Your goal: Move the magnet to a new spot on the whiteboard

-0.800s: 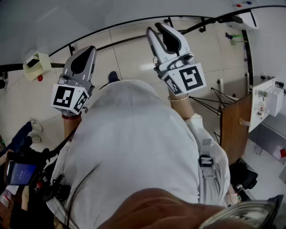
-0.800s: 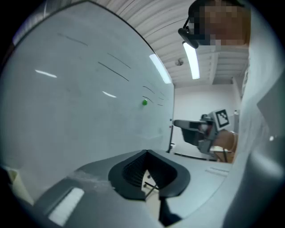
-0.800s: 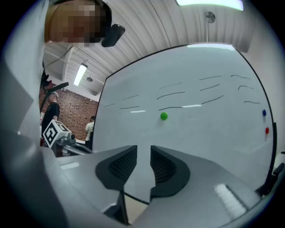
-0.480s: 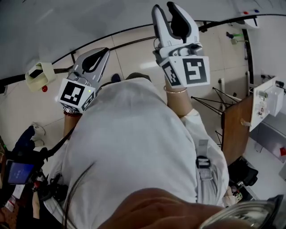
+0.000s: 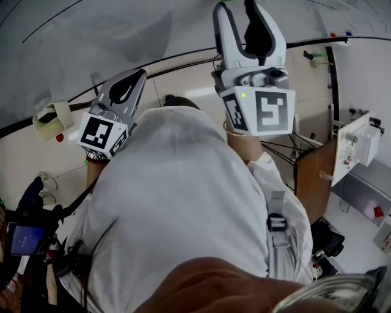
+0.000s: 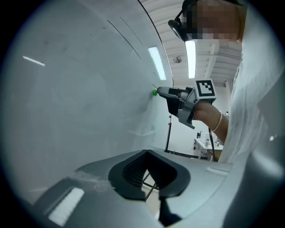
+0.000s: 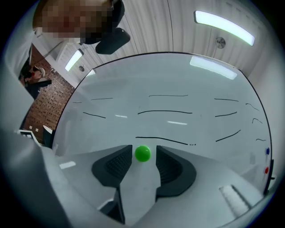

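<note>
My left gripper (image 5: pixel 140 73) is held lower than the right, near the whiteboard (image 7: pixel 178 84), its fingers closed together on nothing. My right gripper (image 5: pixel 239 9) is raised to the board with its fingers apart. Between their tips sits the round green magnet (image 7: pixel 143 153), stuck to the board, with a narrow gap on either side. Just above the magnet runs a black marker line (image 7: pixel 162 140); further strokes lie higher up.
</note>
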A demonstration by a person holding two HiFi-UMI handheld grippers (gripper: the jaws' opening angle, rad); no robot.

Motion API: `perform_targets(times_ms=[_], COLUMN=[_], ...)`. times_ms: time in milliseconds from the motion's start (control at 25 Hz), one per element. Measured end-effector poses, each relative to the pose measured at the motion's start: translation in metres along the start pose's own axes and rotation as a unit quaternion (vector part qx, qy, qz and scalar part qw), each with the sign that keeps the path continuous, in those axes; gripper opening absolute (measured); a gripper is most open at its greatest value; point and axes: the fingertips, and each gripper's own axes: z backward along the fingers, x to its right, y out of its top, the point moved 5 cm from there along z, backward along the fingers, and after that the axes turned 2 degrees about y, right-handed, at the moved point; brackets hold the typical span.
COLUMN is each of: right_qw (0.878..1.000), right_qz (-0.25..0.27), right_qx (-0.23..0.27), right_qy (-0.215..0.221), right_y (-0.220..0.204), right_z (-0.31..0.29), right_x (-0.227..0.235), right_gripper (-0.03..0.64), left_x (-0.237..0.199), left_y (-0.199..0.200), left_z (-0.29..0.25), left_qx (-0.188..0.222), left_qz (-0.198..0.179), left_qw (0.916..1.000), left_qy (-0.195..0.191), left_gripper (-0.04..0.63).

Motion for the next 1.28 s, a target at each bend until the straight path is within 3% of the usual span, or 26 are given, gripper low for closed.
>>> perform_targets(times_ms=[400,600,960,1280], right_qw=[1.0,1.0,0.999,0.998], right_qz=[0.022,0.022,0.03,0.028], right_qx=[-0.01,-0.014,-0.03,-0.051], right_qy=[-0.009,-0.006,-0.012,-0.018], right_y=[-0.006,-0.009,-0.017,-0.018], right_z=[-0.012,-0.013,0.002,0.039], right_x=[-0.002,-0.002,-0.024,-0.052], right_gripper=[0.125,0.124,0.124,0.124], left_x=[-0.012,-0.01,-0.022,-0.004], left_y=[0.003,-0.003,-0.014,-0.041], left_z=[-0.006,-0.002,0.02,0.042], left_qx=[0.012,-0.005,0.004,-0.005], left_qz=[0.019,0.026,0.023,0.045], left_qw=[0.9997,0.9996,0.9994,0.9989], left_qy=[0.01,0.014,0.027,-0.009], left_gripper=[0.006,0.006,0.006,0.006])
